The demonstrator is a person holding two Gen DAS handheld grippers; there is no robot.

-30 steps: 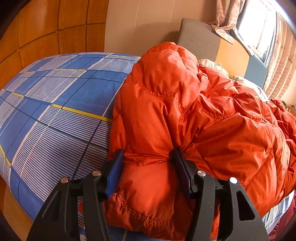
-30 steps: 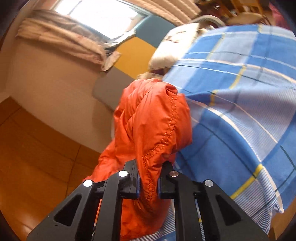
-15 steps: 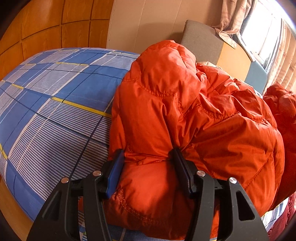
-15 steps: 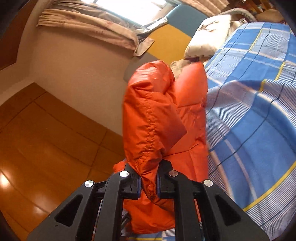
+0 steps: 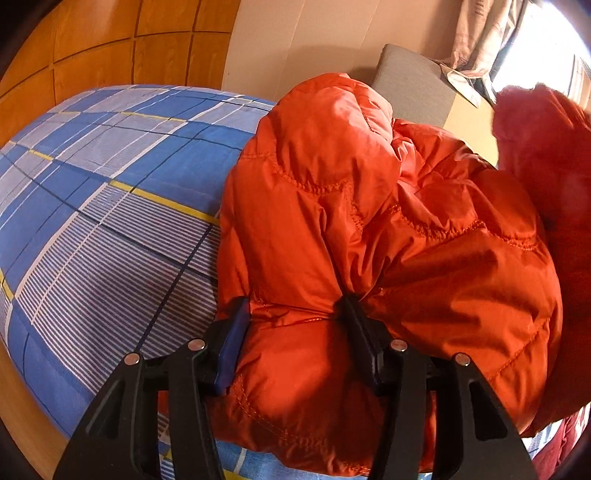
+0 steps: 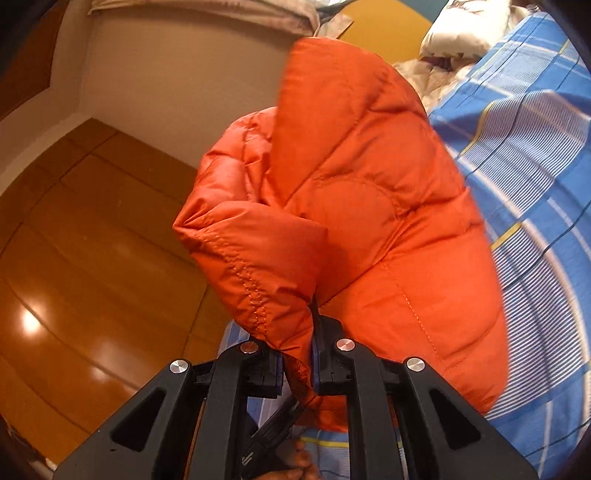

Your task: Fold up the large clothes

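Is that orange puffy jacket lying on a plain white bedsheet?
No, the orange jacket rests on a bedsheet checked in blue and white with thin yellow lines.

A home bedroom: bed (image 5: 110, 236) in blue plaid sheet, pillow (image 6: 458, 33), curtained window (image 5: 476, 33).

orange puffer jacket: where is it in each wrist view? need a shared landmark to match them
Left wrist: the orange puffer jacket fills the centre and right, a thick fold pinched by the left gripper at bottom centre.
Right wrist: it stands in the centre, its stitched edge clamped in the right gripper.
Shared landmark: the blue plaid bedsheet, left in the left view, right in the right view.
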